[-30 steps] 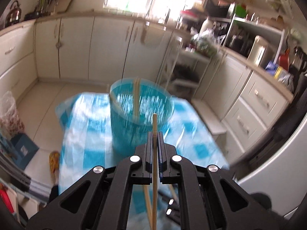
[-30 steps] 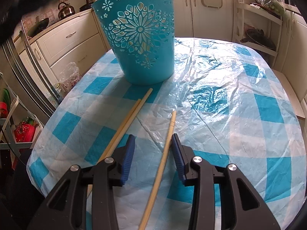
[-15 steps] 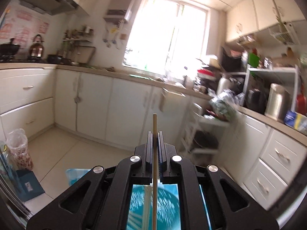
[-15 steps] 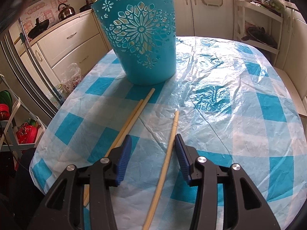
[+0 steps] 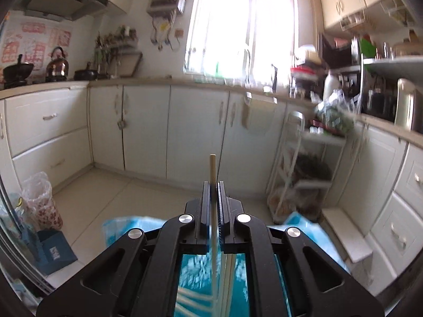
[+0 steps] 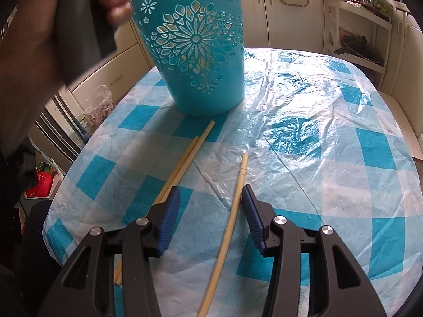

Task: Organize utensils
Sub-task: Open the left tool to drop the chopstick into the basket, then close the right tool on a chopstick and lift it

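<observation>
Wood in your left gripper (image 5: 214,185): its jaws are pressed together on one chopstick (image 5: 212,167), tip poking past the fingers.
Left hand (image 6: 66,26): you hold it raised beside the rim of the turquoise basket (image 6: 197,50), gripper aimed only a little below level, over the basket.
Right gripper (image 6: 210,198): you tilt it steeply down in front of the basket, jaws spread.
Single chopstick (image 6: 232,211): flat on the checked tablecloth (image 6: 330,158) between your right fingers, untouched.
Chopstick pair (image 6: 185,158): lies between basket and your right gripper's left finger.
</observation>
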Demonstrator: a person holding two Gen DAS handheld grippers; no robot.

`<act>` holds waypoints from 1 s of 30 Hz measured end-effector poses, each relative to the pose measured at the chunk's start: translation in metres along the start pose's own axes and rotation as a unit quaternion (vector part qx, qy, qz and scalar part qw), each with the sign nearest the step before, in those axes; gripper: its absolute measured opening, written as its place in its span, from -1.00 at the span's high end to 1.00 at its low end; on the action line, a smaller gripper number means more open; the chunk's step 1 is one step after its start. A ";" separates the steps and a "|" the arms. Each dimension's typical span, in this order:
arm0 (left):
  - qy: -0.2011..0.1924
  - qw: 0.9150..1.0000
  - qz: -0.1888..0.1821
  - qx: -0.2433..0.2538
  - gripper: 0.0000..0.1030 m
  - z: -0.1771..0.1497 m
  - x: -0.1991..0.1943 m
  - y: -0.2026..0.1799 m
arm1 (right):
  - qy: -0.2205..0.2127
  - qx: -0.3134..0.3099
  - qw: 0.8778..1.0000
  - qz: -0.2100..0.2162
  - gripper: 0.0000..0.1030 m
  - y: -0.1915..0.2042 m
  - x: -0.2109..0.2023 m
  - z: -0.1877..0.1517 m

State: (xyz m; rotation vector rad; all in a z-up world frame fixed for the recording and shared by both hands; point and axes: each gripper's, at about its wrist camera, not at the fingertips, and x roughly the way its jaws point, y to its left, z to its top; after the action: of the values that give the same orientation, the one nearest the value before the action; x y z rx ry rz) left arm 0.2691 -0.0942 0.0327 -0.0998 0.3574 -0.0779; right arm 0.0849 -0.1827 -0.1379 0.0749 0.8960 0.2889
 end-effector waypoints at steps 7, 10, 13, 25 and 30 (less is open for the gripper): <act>0.036 0.999 0.003 0.009 0.67 -0.027 -0.033 0.014 | -0.003 0.008 1.000 0.010 0.07 -0.003 -0.002 -0.001; 0.034 0.999 0.009 0.000 0.20 -0.029 -0.064 0.031 | -0.006 0.029 0.999 0.019 0.07 -0.010 -0.004 -0.003; 0.035 0.999 0.017 -0.015 -0.07 -0.038 -0.102 0.054 | -0.011 0.036 0.999 0.013 0.07 -0.011 -0.006 -0.004; 0.164 0.981 0.006 -0.104 -0.20 -0.133 -0.176 0.128 | -0.006 -0.007 0.996 -0.090 0.62 0.001 -0.003 -0.001; 0.170 0.980 -0.012 -0.098 -0.20 -0.137 -0.187 0.129 | 0.016 -0.073 0.987 -0.140 0.85 0.025 0.002 -0.001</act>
State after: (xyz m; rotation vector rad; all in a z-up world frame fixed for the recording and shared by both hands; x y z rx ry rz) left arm 0.0535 0.0399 -0.0450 -0.2883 0.7061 -0.0827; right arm 0.0793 -0.1581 -0.1352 -0.1910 0.9013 0.0920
